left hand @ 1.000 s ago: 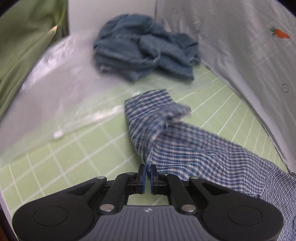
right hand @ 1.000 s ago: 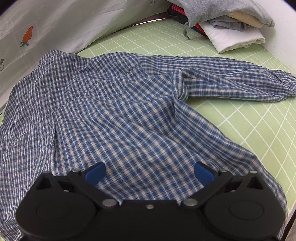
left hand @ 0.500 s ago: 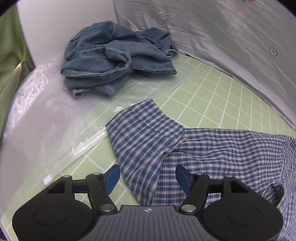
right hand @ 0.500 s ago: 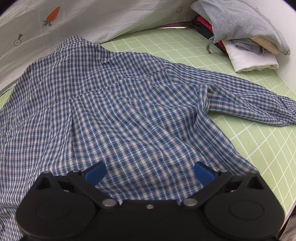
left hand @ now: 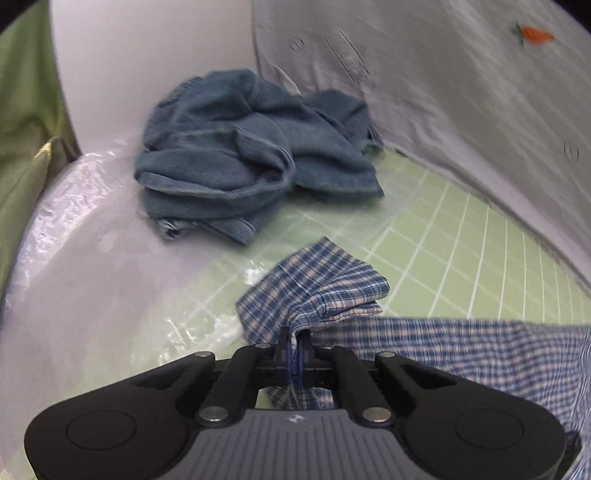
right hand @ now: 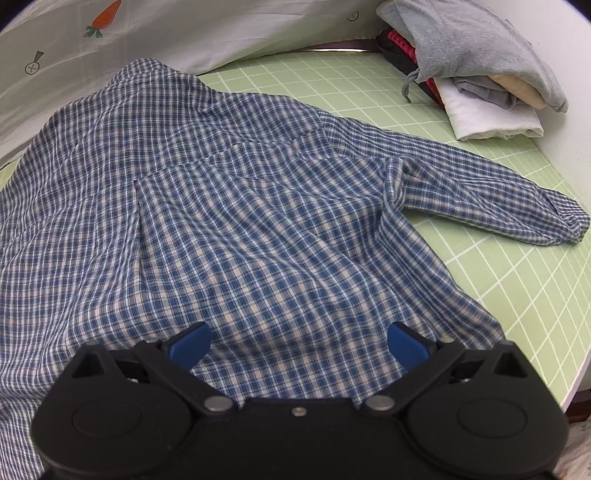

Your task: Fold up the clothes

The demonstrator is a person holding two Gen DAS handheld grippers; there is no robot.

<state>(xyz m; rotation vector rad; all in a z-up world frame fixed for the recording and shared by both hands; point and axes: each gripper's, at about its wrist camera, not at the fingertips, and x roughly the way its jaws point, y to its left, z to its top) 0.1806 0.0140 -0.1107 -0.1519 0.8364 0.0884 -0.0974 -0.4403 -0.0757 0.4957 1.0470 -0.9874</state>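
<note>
Plaid shirt (right hand: 229,206), left gripper (left hand: 295,354) pinching sleeve

No readable words or numbers anywhere. The pale cloth (right hand: 221,33) carries only printed signs: an orange carrot (right hand: 105,16) and small circled-cross marks (right hand: 32,67). The left tool (left hand: 294,350) shows a tiny emblem, too small to read.
</note>
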